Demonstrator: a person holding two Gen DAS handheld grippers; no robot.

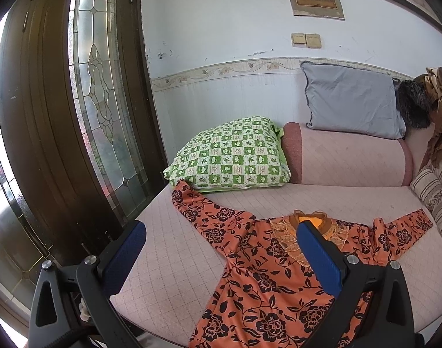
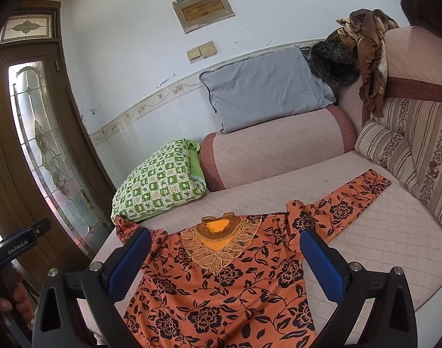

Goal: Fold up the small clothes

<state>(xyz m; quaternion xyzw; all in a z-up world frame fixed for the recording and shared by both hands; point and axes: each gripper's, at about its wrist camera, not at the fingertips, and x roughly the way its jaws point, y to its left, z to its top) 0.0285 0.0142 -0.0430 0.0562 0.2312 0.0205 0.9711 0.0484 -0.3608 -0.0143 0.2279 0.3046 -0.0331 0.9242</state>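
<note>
An orange blouse with black flowers (image 1: pixel 267 284) lies flat, face up, on the pink quilted sofa seat (image 1: pixel 168 249), collar away from me and both sleeves spread out. It also shows in the right wrist view (image 2: pixel 221 290). My left gripper (image 1: pixel 221 232) is open and empty above the blouse's left shoulder and sleeve. My right gripper (image 2: pixel 225 236) is open and empty above the blouse's chest, its fingers either side of the lace collar (image 2: pixel 218 240). The left gripper's body (image 2: pixel 20 240) shows at the far left of the right wrist view.
A green checked pillow (image 1: pixel 229 156) lies just beyond the left sleeve. A pink armrest (image 1: pixel 348 156) carries a grey cushion (image 1: pixel 351 101). A striped cushion (image 2: pixel 409 145) and brown cloth (image 2: pixel 369 49) sit at the right. A dark wooden door (image 1: pixel 75 116) stands left of the sofa.
</note>
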